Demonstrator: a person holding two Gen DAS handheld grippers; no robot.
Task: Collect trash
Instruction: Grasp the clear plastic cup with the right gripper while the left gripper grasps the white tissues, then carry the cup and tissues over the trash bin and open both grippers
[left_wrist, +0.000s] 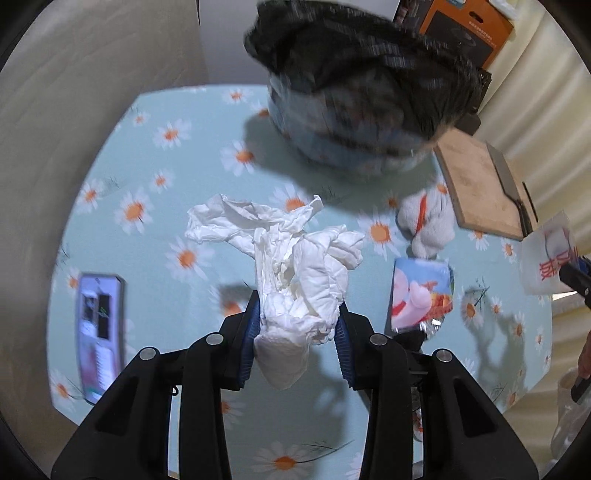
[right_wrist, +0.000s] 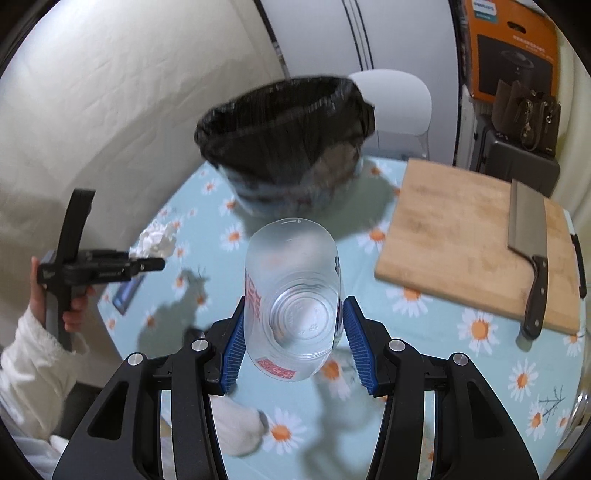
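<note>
Hovering above the table, left gripper (left_wrist: 295, 332) clamps crumpled tissue (left_wrist: 288, 258); right gripper (right_wrist: 293, 332) clasps a plastic cup (right_wrist: 291, 291).

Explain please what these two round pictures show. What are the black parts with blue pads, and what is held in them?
No robot here: a person holds a hand tool, a two-finger gripper, in each hand. Each picture comes from a wide-angle camera on one tool, looking along its fingers. The left gripper is shut on crumpled tissue. The right gripper is shut on a clear plastic cup. Both point toward a bin lined with a black bag, standing on a daisy-print table. Also there: a cutting board with a cleaver, a phone, a colourful packet and a white cloth.
</note>
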